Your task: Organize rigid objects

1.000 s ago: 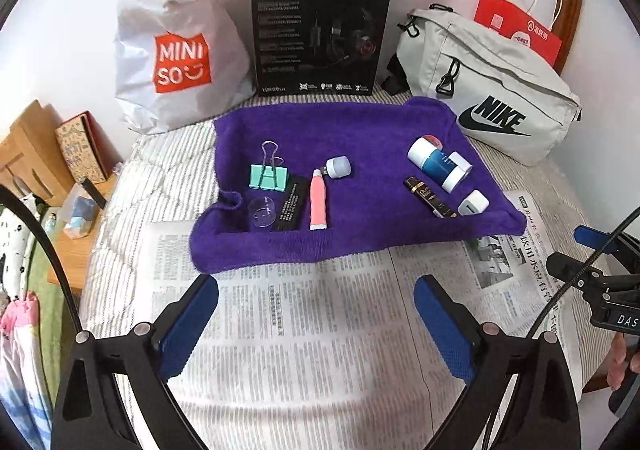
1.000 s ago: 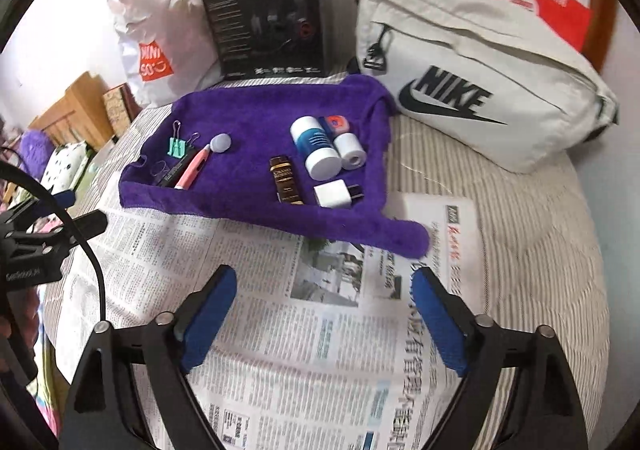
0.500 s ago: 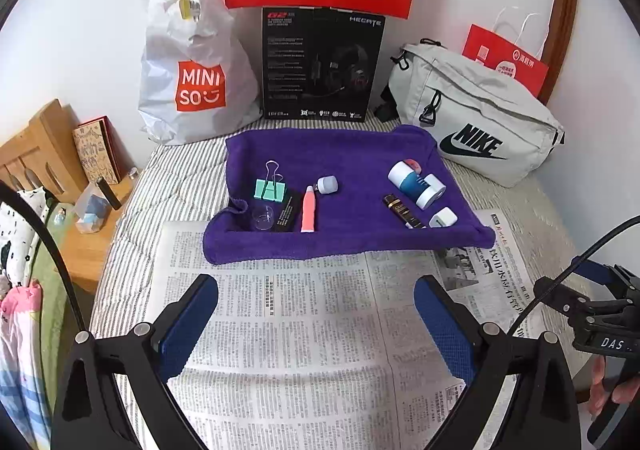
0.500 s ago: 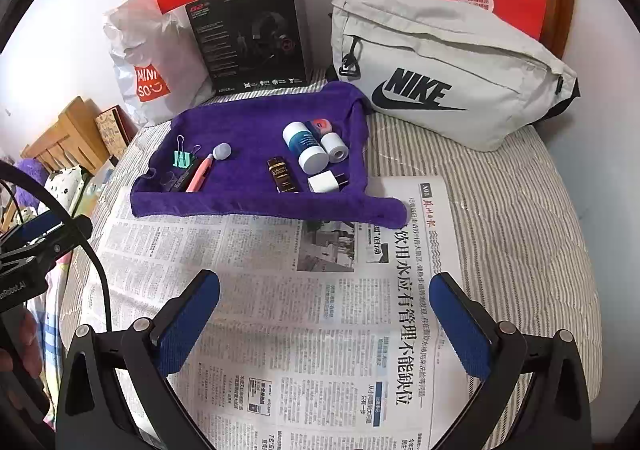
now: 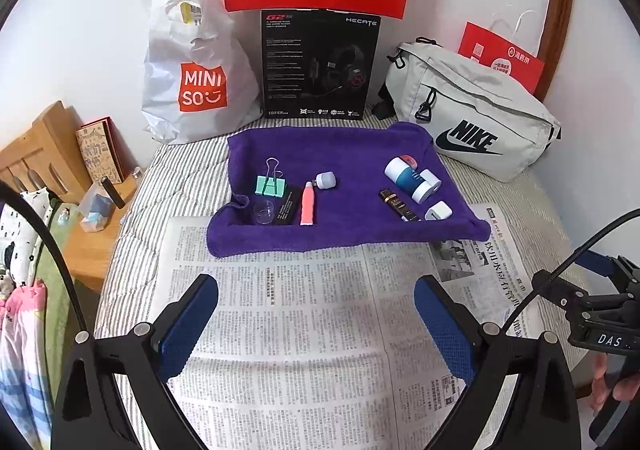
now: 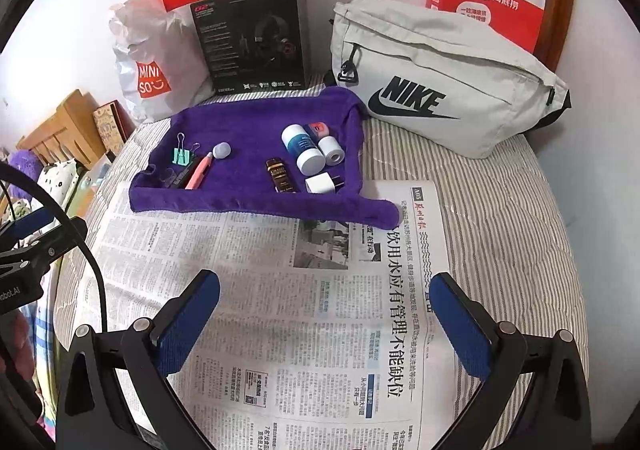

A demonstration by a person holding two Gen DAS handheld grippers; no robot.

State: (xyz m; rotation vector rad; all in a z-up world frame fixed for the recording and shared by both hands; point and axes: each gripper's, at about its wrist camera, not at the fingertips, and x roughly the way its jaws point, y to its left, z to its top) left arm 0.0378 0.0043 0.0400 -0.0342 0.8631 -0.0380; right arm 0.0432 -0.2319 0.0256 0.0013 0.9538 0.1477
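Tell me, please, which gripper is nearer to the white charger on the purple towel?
Right. The right gripper hovers open over the newspaper, nearly in line with the charger. The left gripper, also open, is farther left, with the charger off to its right.

Bright even indoor light, soft shadows, sharp centre, fisheye bending, dark corners

Purple towel (image 5: 344, 153), pink tube (image 5: 308, 203)

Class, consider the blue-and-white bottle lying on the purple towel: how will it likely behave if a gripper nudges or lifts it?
The blue-and-white bottle lies on its side and looks cylindrical, so a sideways nudge would probably roll it. The small white roll against it may block one direction. The soft purple towel should damp rolling. It looks rigid, probably graspable across its body.
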